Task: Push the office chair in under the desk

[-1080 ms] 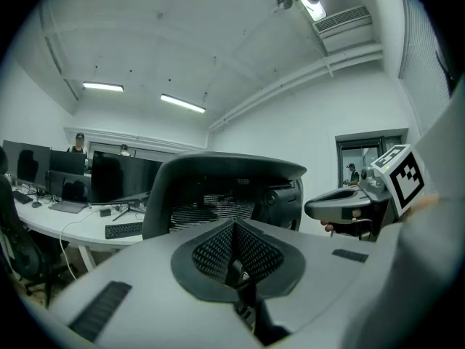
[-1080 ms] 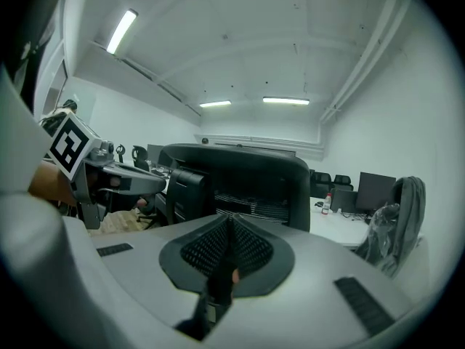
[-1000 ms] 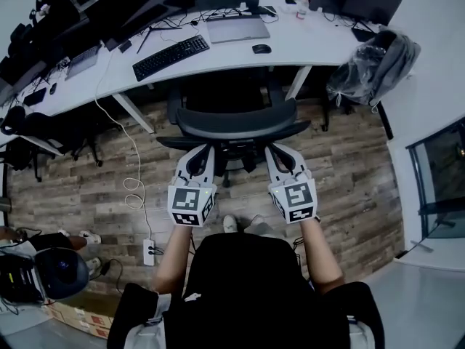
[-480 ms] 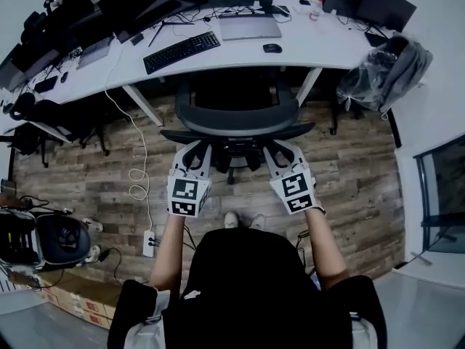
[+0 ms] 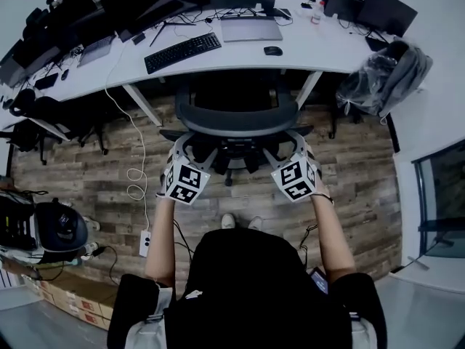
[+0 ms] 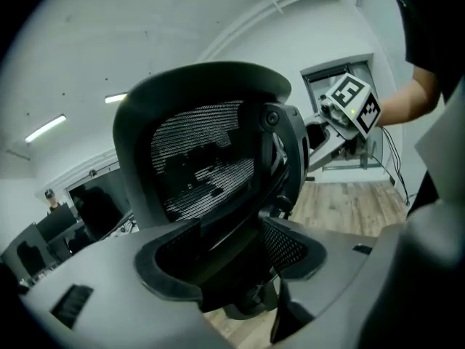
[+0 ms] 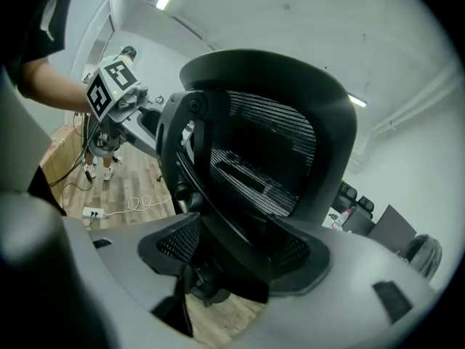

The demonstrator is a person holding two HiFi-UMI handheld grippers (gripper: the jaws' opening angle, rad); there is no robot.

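Wood-plank flooring (image 5: 349, 187) runs under both tools. The left gripper (image 5: 183, 145) and right gripper (image 5: 296, 142) have just been opening; their jaws stand apart with the back frame of the black mesh office chair (image 5: 236, 118) between them, unpinched. Its seat is already beneath the long white desk (image 5: 218, 57). I'd push evenly, straight between the slanted white desk legs (image 5: 143, 105), where side room looks tight.

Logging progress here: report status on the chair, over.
Left gripper, right gripper: jaws just opened, nothing between. Office chair pushed up to desk. Nothing blocking.
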